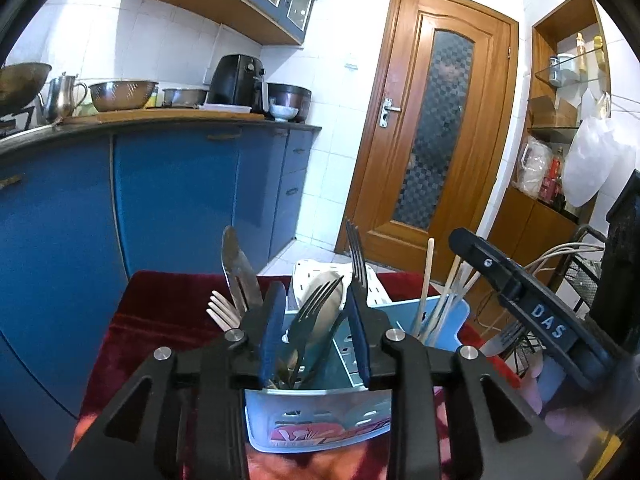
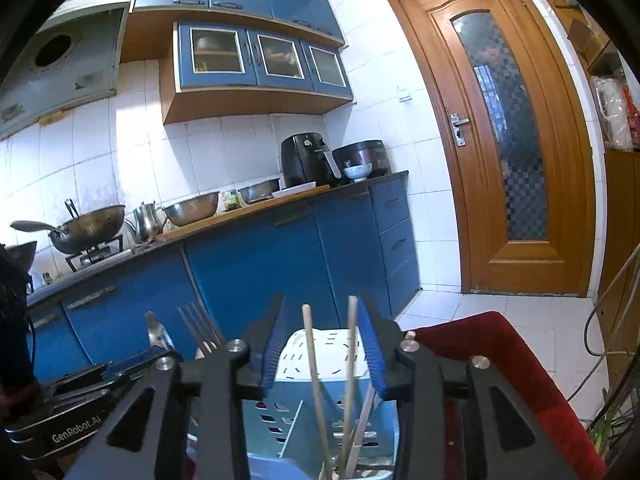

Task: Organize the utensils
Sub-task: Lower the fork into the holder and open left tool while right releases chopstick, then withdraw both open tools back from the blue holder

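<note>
Left gripper (image 1: 316, 320): bottom centre of the left wrist view, blue-padded fingers apart, straddling one compartment of the caddy; nothing pinched.
Right gripper (image 2: 322, 344): bottom centre of the right wrist view, fingers apart over the chopstick compartment, clamping nothing; in the left view only its black body shows at lower right, its tips hidden.
Caddy (image 1: 320, 416): pale blue slotted plastic, low centre; its base is cut off by the gripper bodies.
Forks (image 1: 316, 304): tines up, between the left fingers, with a spoon bowl (image 1: 326, 292) behind; handles hidden inside the caddy.
Knife (image 1: 236, 268): blade up, just left of the left finger; pale wooden fork tines (image 1: 218, 308) beside it, lower parts hidden.
Chopsticks (image 2: 312, 368): leaning upright between the right fingers, bottoms out of sight.
White basket (image 2: 324, 354): behind the caddy, mostly covered.
Red cloth (image 2: 500, 360): under everything, partly hidden.
Blue cabinets (image 1: 172, 196): middle distance, left.
Wooden door (image 1: 432, 136): far right; its patterned glass blurs whatever is behind it.
</note>
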Available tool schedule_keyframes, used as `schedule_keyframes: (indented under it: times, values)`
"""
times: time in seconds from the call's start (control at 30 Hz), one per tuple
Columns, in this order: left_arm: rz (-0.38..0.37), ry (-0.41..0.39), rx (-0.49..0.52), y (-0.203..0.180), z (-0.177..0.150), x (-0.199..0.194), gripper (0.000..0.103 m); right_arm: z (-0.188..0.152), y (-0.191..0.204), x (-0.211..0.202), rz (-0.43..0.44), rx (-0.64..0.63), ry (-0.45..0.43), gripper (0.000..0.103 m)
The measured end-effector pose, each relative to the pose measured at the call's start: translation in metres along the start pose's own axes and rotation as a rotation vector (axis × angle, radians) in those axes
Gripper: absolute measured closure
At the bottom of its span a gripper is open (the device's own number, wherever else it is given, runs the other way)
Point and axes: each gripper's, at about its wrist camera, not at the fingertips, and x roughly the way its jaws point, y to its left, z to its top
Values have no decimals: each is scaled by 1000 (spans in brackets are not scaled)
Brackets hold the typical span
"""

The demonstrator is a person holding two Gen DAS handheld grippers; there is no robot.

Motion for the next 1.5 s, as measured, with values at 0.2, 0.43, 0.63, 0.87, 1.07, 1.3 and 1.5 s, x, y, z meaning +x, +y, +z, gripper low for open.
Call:
schedule_keyframes:
  times: [0.2, 0.43, 0.63, 0.87, 1.07, 1.3, 1.5]
  values:
    - [5, -8, -7, -4, 4, -25, 71, 9, 5, -29, 19, 14, 9, 62]
    - [44, -20, 13, -13, 0, -62, 62, 8, 15, -68, 36, 13, 32, 59]
    - [78, -20, 12, -17, -20, -87, 48, -15, 22, -95, 43, 7, 78, 51]
    - [121, -21, 9, -21, -49, -99, 39, -47, 22, -107, 12, -16, 106, 37]
    - [156, -4, 27, -19, -67, -86, 37, -66, 19, -108, -21, -52, 106, 27]
    - [160, 51, 0, -13, -84, -62, 37, -84, 9, -99, -50, -51, 126, 24]
    - [175, 39, 12, -13, -90, -54, 37, -93, 3, -92, -80, -54, 128, 24]
